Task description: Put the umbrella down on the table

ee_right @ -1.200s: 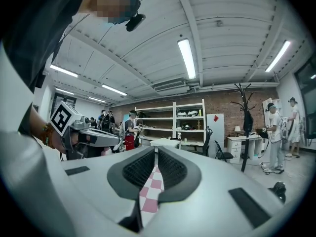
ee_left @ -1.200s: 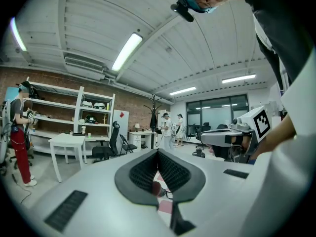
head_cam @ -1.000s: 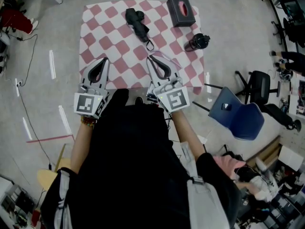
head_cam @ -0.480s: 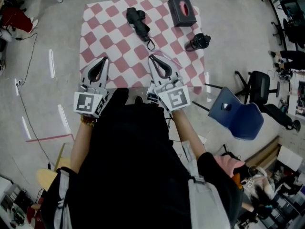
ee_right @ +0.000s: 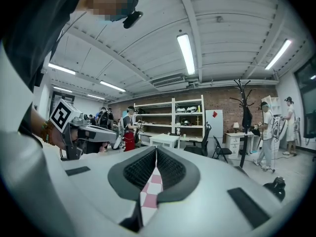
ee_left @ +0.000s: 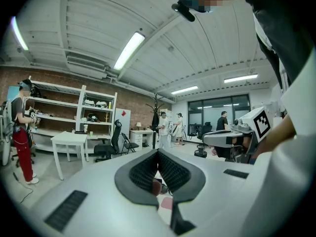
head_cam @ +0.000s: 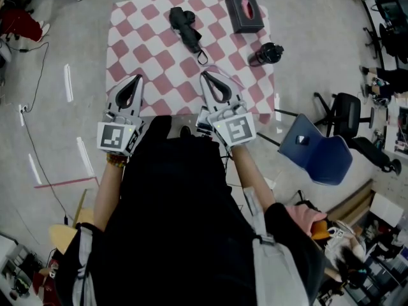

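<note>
Lying folded on the far half of the table (head_cam: 141,38), the umbrella (head_cam: 185,29) looked already set down. The left gripper (head_cam: 134,80) and right gripper (head_cam: 209,77) hung over the near edge, jaws closed on nothing, with nothing apparently left to do.

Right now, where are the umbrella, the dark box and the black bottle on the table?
umbrella (head_cam: 186,32): head view, middle of its folded body.
dark box (head_cam: 244,15): head view, on its top face.
black bottle (head_cam: 266,54): head view, on its body.
</note>
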Demonstrator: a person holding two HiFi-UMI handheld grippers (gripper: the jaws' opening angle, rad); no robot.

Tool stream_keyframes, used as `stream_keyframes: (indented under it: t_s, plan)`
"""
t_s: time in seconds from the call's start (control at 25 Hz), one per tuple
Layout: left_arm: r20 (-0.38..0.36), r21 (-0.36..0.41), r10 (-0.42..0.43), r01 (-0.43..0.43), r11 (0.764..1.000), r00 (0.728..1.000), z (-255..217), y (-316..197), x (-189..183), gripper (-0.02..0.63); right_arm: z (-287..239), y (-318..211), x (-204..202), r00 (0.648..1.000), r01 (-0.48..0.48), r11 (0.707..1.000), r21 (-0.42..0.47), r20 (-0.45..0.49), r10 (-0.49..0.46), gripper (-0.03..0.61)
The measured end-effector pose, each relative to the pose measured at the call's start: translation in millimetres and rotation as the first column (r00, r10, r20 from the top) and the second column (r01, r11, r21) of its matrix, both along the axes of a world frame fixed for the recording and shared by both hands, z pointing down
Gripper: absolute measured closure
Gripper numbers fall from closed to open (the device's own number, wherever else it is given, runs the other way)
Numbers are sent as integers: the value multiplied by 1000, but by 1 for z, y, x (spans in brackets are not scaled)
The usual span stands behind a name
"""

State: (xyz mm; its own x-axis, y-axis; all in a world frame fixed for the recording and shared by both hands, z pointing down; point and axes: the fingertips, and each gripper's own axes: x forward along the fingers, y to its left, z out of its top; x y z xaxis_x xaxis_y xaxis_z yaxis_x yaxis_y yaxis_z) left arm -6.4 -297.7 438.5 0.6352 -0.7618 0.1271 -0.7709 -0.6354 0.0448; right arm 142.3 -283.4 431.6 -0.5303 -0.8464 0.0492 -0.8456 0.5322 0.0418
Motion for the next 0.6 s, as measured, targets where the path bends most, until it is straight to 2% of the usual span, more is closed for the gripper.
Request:
stream_keyframes:
  t_s: [0.6]
  plan:
    - [-10,-5,-7,7,1000,1000,5,-9,-4,600,6,-7,4,1000,-20,1000,-19,-3,20,558]
